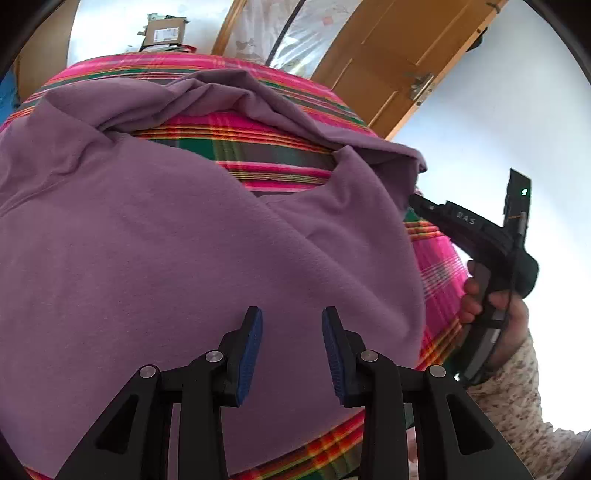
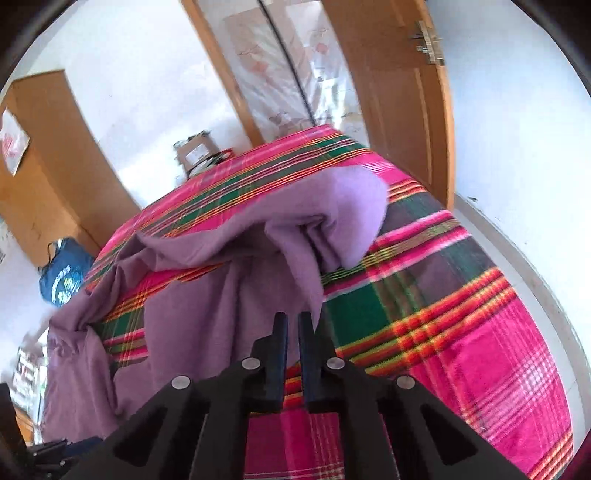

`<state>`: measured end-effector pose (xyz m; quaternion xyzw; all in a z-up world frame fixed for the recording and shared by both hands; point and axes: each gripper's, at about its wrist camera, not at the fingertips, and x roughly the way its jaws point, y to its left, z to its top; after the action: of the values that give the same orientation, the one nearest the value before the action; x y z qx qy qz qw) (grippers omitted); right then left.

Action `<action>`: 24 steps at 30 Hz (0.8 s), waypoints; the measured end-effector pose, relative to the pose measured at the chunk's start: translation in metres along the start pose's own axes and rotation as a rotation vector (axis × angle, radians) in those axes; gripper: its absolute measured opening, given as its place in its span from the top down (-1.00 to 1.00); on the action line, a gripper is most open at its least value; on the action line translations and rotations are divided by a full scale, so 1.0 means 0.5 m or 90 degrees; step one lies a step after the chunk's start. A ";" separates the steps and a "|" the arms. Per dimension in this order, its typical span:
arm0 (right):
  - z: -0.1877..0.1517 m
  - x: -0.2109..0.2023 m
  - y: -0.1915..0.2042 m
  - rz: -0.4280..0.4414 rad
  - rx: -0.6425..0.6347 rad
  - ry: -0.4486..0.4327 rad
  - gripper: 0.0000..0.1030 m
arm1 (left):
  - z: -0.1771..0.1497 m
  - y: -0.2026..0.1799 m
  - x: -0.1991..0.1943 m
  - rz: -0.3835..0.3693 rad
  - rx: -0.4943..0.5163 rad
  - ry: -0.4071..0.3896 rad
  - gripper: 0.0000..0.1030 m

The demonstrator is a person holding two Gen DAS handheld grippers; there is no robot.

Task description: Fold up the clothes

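Hovering over purple garment, left tongs agape; right tongs pinching its edge, lifted.

The purple garment is cut off at the left edge of the left wrist view. The right gripper's fingertips are hidden behind its raised edge. The cardboard box's label is too small to be read.

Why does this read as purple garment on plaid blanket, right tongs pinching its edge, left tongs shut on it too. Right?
Not quite. The left wrist view shows the left tongs open above the purple garment, gripping nothing. Plaid blanket and right tongs pinching the edge are correct.
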<state>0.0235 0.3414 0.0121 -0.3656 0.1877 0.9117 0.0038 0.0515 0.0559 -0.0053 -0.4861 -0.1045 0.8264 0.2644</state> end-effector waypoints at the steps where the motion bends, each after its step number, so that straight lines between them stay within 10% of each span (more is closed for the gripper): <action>1: 0.002 0.002 -0.005 0.000 0.005 0.001 0.50 | 0.001 -0.005 0.006 -0.001 0.005 0.002 0.32; 10: 0.021 0.050 -0.008 0.023 0.014 0.044 0.39 | -0.004 -0.016 0.017 -0.003 0.018 0.008 0.32; 13: 0.021 0.047 -0.004 0.032 0.009 0.036 0.92 | -0.007 -0.024 0.021 0.006 0.033 0.008 0.32; 24: 0.014 -0.060 -0.070 0.027 0.051 -0.038 0.93 | -0.009 -0.020 0.017 0.004 0.025 0.011 0.32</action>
<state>0.0459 0.3802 0.0250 -0.3340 0.2315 0.9137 0.0046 0.0555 0.0681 -0.0097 -0.4880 -0.0849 0.8250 0.2722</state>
